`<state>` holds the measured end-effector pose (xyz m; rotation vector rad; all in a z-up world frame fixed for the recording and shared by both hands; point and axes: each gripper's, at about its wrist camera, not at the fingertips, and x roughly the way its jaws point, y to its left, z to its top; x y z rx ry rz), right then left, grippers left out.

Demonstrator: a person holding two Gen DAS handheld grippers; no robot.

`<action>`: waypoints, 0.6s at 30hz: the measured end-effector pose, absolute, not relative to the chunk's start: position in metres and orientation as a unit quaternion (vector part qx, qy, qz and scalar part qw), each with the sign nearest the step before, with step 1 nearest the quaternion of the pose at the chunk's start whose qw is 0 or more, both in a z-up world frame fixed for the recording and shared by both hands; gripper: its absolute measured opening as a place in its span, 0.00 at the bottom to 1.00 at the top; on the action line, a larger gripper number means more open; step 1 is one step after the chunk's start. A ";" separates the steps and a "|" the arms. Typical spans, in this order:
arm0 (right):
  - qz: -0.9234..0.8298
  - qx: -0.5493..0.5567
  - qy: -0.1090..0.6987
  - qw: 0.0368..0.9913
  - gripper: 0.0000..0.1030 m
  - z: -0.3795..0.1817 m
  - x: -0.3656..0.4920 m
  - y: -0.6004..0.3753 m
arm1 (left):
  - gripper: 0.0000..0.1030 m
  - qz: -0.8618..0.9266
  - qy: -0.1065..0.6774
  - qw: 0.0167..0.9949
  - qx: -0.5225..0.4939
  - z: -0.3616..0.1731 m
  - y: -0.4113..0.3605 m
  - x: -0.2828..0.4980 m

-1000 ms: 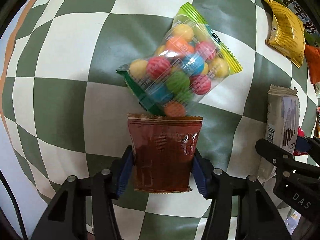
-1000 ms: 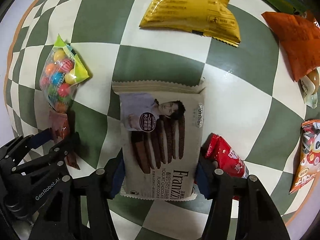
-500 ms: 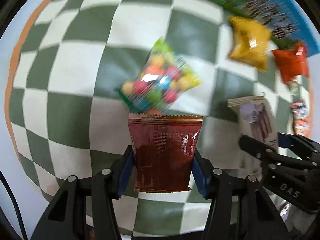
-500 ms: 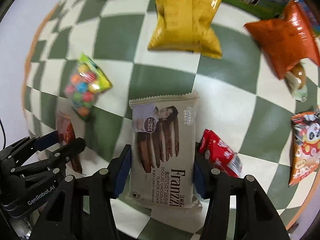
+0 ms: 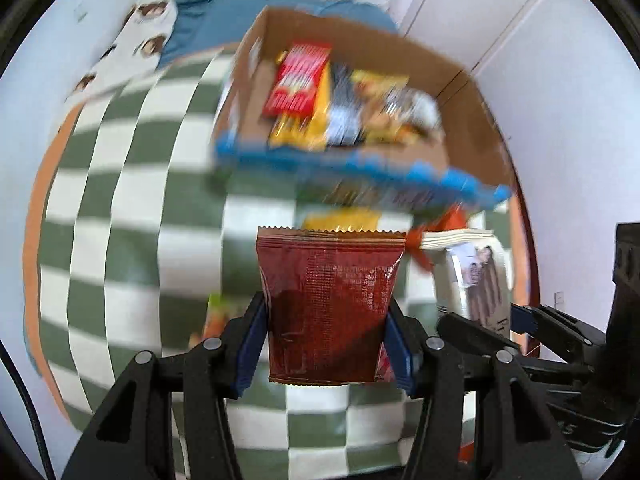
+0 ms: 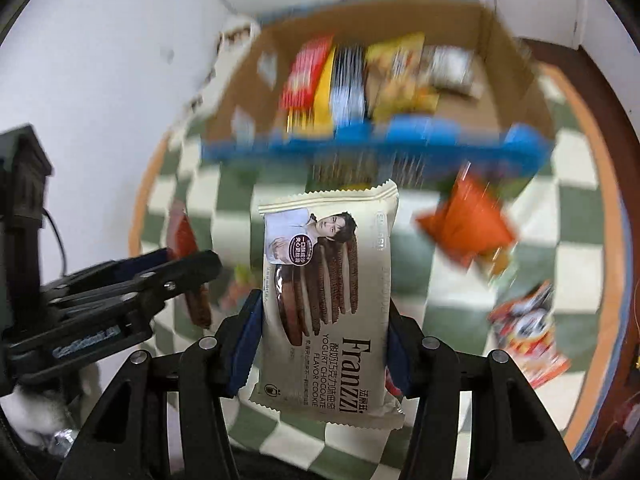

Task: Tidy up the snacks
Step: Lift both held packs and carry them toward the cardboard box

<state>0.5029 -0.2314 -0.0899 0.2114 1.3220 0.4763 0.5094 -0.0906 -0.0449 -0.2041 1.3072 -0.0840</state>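
Note:
My left gripper point(image 5: 326, 344) is shut on a dark red snack packet point(image 5: 328, 304), held upright above the green-and-white checked cloth point(image 5: 120, 208). My right gripper point(image 6: 322, 340) is shut on a beige Franzzi cookie pack point(image 6: 328, 292), also lifted off the cloth. Both hang side by side: the cookie pack point(image 5: 476, 276) shows at the right of the left wrist view, the red packet point(image 6: 192, 268) at the left of the right wrist view. Beyond them stands an open cardboard box point(image 5: 460, 92) with several snack packs inside, blurred by motion.
An orange bag point(image 6: 468, 224) and a red-and-white panda pack point(image 6: 528, 336) lie on the cloth at the right. The gumball bag point(image 5: 218, 316) is partly visible under the left gripper. White walls surround the cloth; a blue and white fabric point(image 5: 192, 28) lies beyond the box.
Both grippers have risen from the cloth with their packs and tilted up, bringing the cardboard box into view. The right jaws tightened on the cookie pack. The gumball bag stayed on the cloth.

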 end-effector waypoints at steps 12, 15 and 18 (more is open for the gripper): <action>0.139 0.113 0.563 0.807 0.55 -0.083 0.652 -0.272 | 0.50 -0.016 0.633 0.771 -0.067 -0.071 -0.094 0.660; 0.103 0.121 0.570 0.806 0.55 -0.107 0.673 -0.275 | 0.50 -0.005 0.661 0.747 -0.066 -0.102 -0.087 0.688; 0.089 0.119 0.589 0.795 0.55 -0.135 0.688 -0.275 | 0.50 0.007 0.681 0.729 -0.064 -0.132 -0.082 0.700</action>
